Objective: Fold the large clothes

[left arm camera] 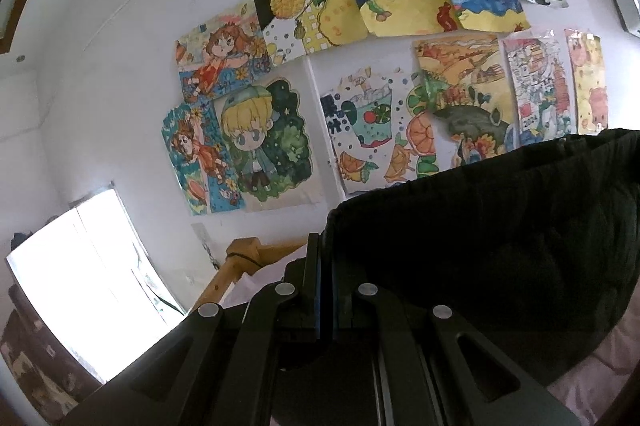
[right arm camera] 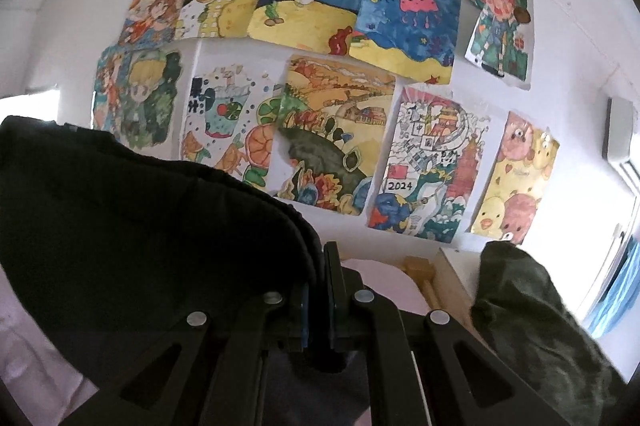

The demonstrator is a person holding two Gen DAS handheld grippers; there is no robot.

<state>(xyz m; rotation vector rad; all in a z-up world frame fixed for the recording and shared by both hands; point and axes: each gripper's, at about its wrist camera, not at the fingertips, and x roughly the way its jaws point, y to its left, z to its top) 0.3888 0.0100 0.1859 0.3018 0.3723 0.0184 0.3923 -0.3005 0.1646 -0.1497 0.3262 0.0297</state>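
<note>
A large black garment (left arm camera: 500,246) hangs stretched between both grippers, held up in front of a wall. My left gripper (left arm camera: 325,246) is shut on the garment's edge, and the cloth spreads away to the right in the left wrist view. The right wrist view has the same black garment (right arm camera: 140,226) spreading to the left, with my right gripper (right arm camera: 319,258) shut on its edge. The garment's lower part is hidden below both frames.
Many colourful drawings (left arm camera: 360,66) are taped to the white wall (right arm camera: 560,6) ahead. A wooden bed post (left arm camera: 236,262) and pink bedding (right arm camera: 384,286) lie below. A dark green garment (right arm camera: 532,318) is heaped at the right. A bright window (left arm camera: 80,286) is at the lower left.
</note>
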